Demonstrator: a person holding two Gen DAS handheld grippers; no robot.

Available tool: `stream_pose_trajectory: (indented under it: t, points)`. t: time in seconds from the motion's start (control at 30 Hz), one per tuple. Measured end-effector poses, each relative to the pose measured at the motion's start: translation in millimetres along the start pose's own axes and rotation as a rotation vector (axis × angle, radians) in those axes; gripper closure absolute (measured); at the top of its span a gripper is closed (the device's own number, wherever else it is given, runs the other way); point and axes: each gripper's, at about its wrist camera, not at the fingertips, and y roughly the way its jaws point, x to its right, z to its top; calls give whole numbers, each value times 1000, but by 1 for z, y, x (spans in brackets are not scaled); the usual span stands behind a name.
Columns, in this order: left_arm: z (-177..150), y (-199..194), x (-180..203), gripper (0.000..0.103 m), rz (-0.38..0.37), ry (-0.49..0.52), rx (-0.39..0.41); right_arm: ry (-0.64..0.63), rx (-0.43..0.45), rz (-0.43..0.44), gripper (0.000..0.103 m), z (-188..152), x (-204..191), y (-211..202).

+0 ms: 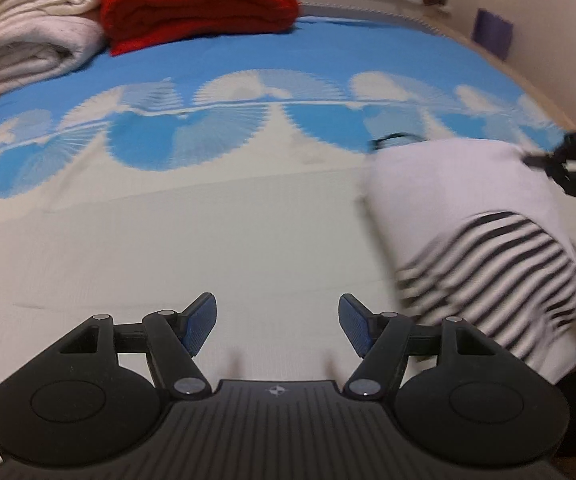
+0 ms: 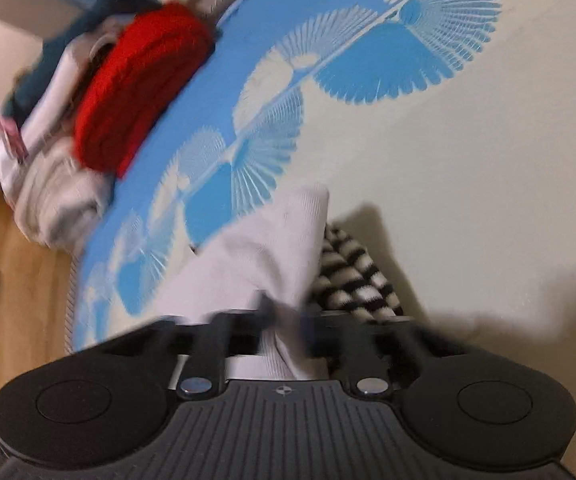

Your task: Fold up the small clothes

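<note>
A small white garment with black-and-white stripes (image 1: 472, 216) is lifted off the bed at the right of the left wrist view, blurred by motion. My right gripper (image 2: 283, 316) is shut on its white cloth (image 2: 263, 256); a striped part (image 2: 352, 276) hangs just right of the jaws. The right gripper also shows at the right edge of the left wrist view (image 1: 544, 160), holding the garment's upper corner. My left gripper (image 1: 277, 320) is open and empty over the cream part of the bedspread (image 1: 207, 240), left of the garment.
The bedspread is blue with white fan shapes at the far side (image 1: 223, 120). A folded red blanket (image 1: 199, 4) and rolled cream blankets (image 1: 27, 24) lie at the back left. A wall (image 1: 548, 12) bounds the right. Wooden floor (image 2: 19, 264) shows beyond the bed edge.
</note>
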Motion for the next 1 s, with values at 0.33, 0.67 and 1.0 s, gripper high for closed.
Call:
stream_pose_trajectory:
  t: [0.33,0.67,1.0]
  points:
    - [2,57,113,16,-247,-92,-149,-61,35,-91,97,2,13,-23]
    - [-28,71,104,15,-243,-26,-307,-154,-41,-211,92,-8,11,10]
    - [21,-7,98,17,-238,53,-178,-268,-171,-119,50,-43,12,-22]
